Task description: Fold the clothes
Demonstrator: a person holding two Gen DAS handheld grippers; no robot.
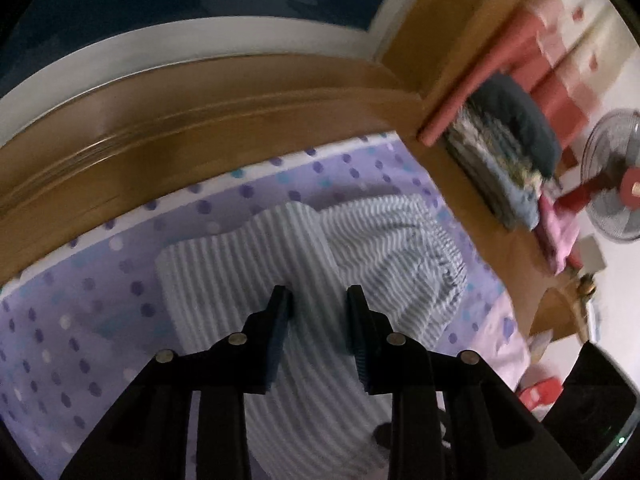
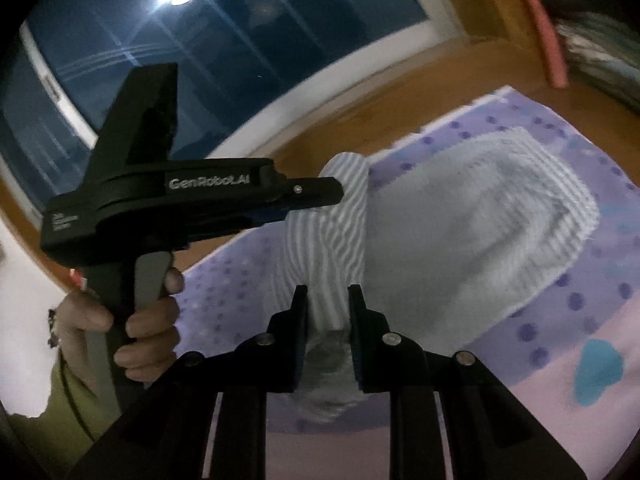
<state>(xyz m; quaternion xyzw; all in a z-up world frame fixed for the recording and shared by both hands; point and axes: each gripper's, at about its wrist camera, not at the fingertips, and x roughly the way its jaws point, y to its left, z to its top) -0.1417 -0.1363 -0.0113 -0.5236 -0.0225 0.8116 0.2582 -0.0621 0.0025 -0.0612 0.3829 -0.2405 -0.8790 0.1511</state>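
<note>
Your left gripper (image 2: 336,194) pinches one grey-and-white striped cotton garment (image 2: 460,240) – a lifted fold near the polka-dot purple bedsheet's (image 2: 560,292) middle. Your right gripper (image 2: 327,300) clamps that same fold, its stripes running between both grippers.

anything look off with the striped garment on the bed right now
Nothing damaged. The striped garment lies half folded and bunched on the polka-dot sheet, one edge lifted by the left gripper and the right gripper.
</note>
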